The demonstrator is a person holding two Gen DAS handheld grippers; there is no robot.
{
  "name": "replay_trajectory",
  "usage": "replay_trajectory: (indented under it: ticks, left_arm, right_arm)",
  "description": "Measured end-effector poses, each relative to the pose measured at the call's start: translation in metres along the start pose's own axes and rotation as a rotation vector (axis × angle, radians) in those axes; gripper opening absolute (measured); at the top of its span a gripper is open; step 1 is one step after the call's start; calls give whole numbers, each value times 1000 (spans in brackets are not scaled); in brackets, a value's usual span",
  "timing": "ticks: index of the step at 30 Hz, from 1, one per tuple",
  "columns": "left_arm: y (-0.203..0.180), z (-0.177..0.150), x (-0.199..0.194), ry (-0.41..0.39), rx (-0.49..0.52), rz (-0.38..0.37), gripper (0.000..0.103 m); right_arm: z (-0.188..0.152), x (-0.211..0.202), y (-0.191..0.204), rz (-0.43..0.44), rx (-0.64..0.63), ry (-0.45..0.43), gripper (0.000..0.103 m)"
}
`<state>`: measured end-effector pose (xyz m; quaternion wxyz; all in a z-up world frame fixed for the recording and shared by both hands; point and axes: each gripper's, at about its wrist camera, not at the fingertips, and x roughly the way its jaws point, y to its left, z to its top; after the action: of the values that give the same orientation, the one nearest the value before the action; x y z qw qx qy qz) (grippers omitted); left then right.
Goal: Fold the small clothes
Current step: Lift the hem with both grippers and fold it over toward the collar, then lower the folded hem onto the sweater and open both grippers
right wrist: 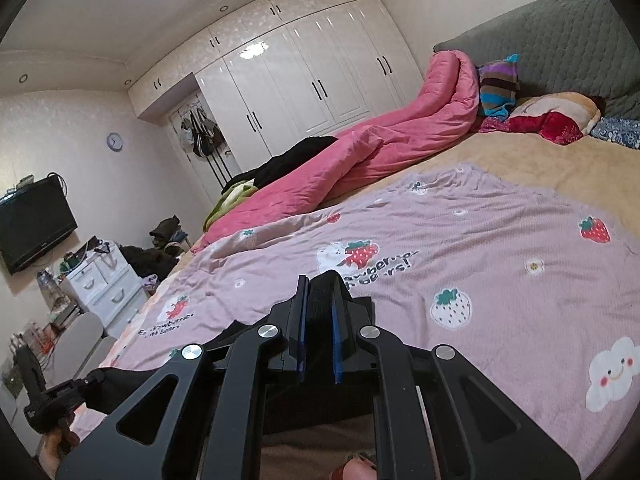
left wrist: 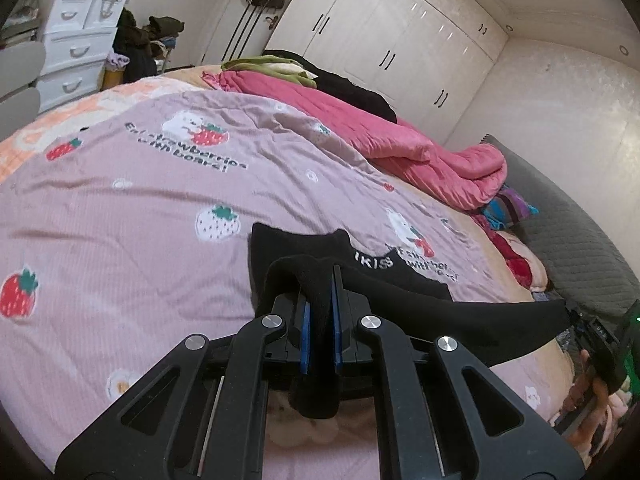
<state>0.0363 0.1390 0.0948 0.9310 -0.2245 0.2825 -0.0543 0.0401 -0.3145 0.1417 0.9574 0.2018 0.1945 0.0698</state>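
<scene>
A small black garment (left wrist: 416, 300) with white lettering hangs just above the pink strawberry-print blanket (left wrist: 132, 216) on the bed. My left gripper (left wrist: 319, 280) is shut on one bunched end of it. The cloth stretches right toward my right gripper (left wrist: 592, 340) at the frame edge. In the right wrist view my right gripper (right wrist: 320, 292) is shut on the garment's other end (right wrist: 320, 304). The black cloth (right wrist: 120, 384) runs left to my left gripper (right wrist: 52, 404). The blanket (right wrist: 460, 264) lies beneath.
A rolled pink quilt (left wrist: 420, 148) lies along the far side of the bed, with black and green clothes (left wrist: 304, 72) by it. Pillows (right wrist: 552, 120) and a grey headboard (right wrist: 560, 40) are at the head. White wardrobes (right wrist: 304, 92) and white drawers (left wrist: 72, 52) stand beyond.
</scene>
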Motion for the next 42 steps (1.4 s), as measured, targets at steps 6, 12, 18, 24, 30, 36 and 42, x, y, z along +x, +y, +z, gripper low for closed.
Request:
replay_trajectory:
  ticks: [6, 12, 18, 24, 30, 36, 42]
  left_arm:
    - [1, 17, 23, 7, 5, 31, 2]
    - [-3, 25, 49, 13, 54, 64, 2]
    - [7, 17, 83, 58, 64, 94, 2]
    - [16, 16, 103, 85, 49, 108, 2]
    - [15, 12, 111, 106, 60, 131, 4]
    - [13, 9, 113, 115, 69, 146, 6]
    - [11, 11, 102, 82, 92, 169, 20]
  right_arm:
    - [6, 24, 3, -33, -33, 4, 9]
    - [0, 57, -5, -85, -28, 25, 9]
    - [-21, 92, -13, -123, -57, 71, 9]
    - [-30, 111, -25, -135, -25, 107, 9]
    - [-37, 122, -28, -144, -11, 132, 9]
    - [-43, 133, -24, -168, -33, 165, 10]
    - [-46, 131, -22, -198, -48, 153, 40]
